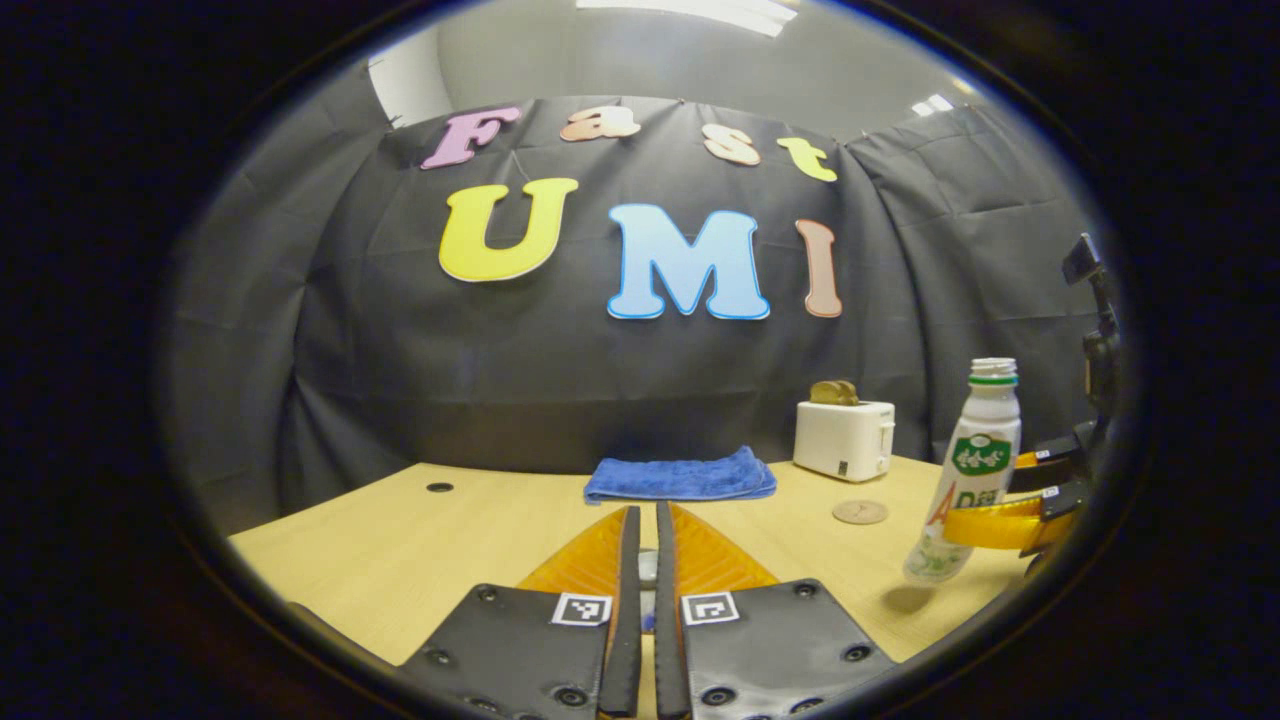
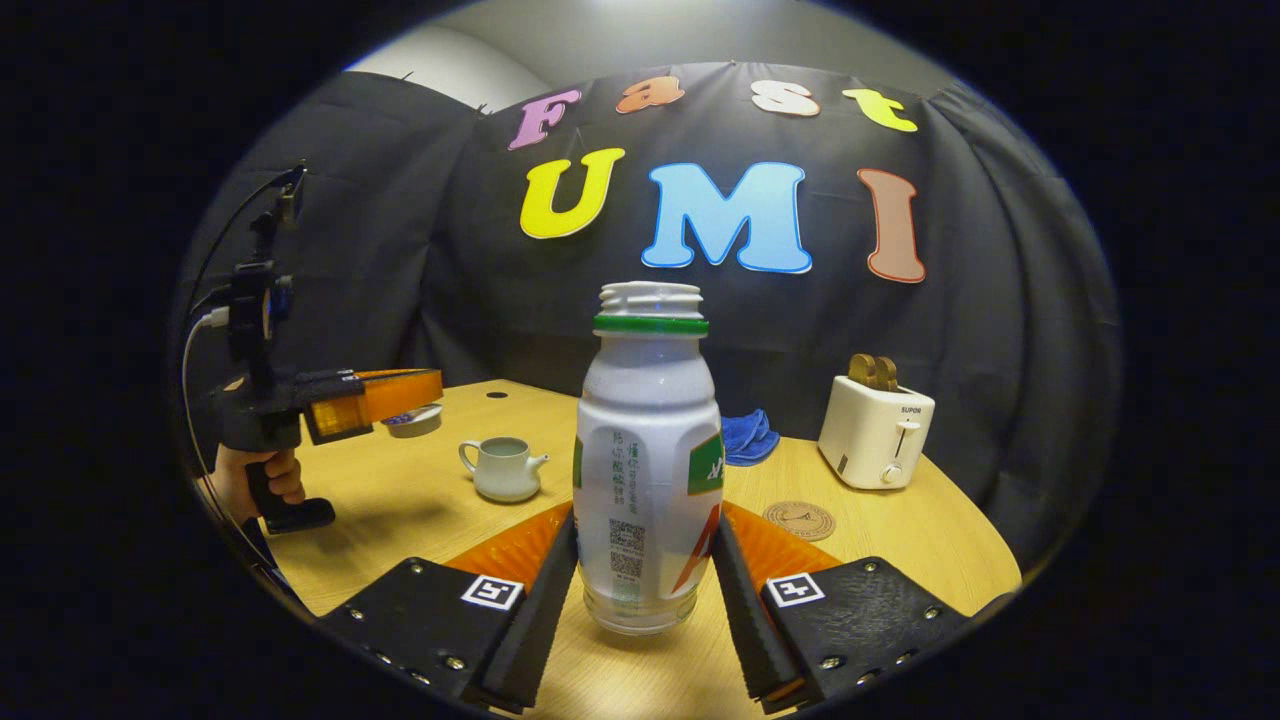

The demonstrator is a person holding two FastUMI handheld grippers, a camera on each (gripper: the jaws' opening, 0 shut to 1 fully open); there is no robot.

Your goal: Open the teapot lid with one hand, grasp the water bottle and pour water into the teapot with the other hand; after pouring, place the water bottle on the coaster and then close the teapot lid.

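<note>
Water bottle (image 1: 968, 470) sits at about 3 o'clock in the left gripper view, off the desk (image 1: 400, 540) with its shadow underneath. Its long axis leans a bit, open neck up and tipped slightly right. The right tool (image 1: 990, 522) has it pinched around the lower body. The left tool (image 1: 646, 560) at 6 o'clock is nearly closed, just a sliver between the fingers; something small sits in there, can't tell what. Coaster (image 1: 860, 512) lies on the desk left of the bottle, blue towel (image 1: 680, 478) and white toaster (image 1: 845, 438) behind.

In the right gripper view the bottle (image 2: 648, 470) stands upright dead centre, mouth pointing to 12 o'clock, no cap, both fingers (image 2: 545, 590) pressing its sides. Teapot (image 2: 503, 467) is at 9 o'clock, lid off, spout pointing right. The left tool (image 2: 425, 400) hangs above and left of it with the lid (image 2: 412, 420) just under its tip. Coaster (image 2: 799, 520) is at 4 o'clock.
</note>
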